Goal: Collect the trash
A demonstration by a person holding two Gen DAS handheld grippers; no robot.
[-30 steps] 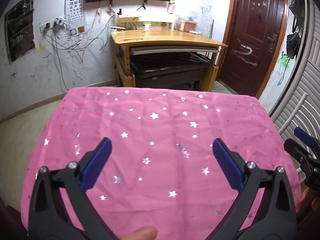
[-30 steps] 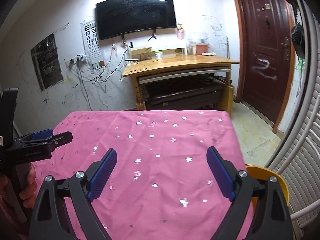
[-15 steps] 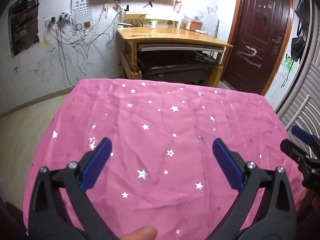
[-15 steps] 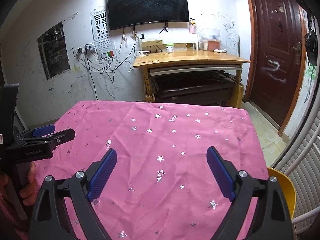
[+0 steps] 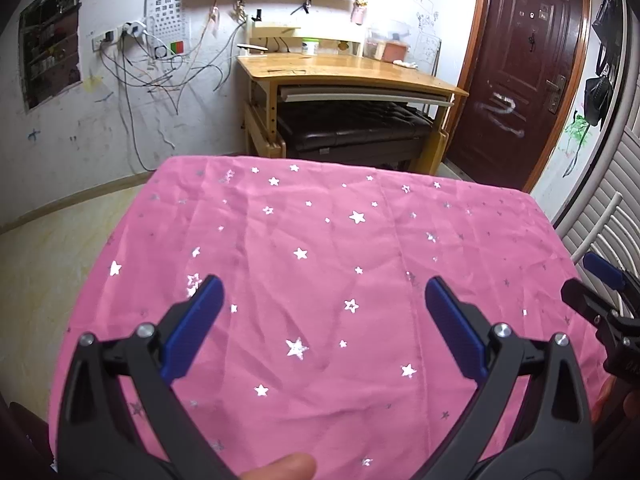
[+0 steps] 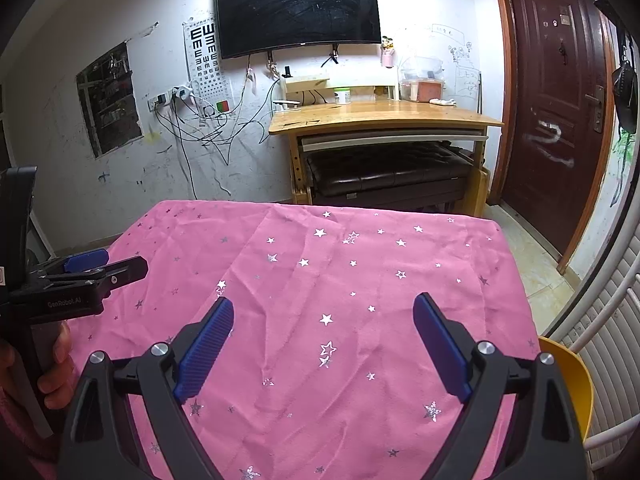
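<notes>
- your left gripper (image 5: pixel 320 300) hangs over the near part of the pink cloth (image 5: pixel 320 240); its fingers (image 5: pixel 200 320) stand wide apart with nothing between them.
- your right gripper (image 6: pixel 324 320) hangs over the same cloth, fingers (image 6: pixel 436 344) spread wide, gripping nothing.
- in the right view, your left gripper sits at the left edge, held by a hand (image 6: pixel 52 368).
- no trash shows on the cloth in either view; you cannot tell where it lies.
- a yellow chair (image 6: pixel 572 384) sits just beside the cloth's right edge.
- a wooden desk (image 6: pixel 380 116) stands at the far wall, under a dark screen (image 6: pixel 298 12).
</notes>
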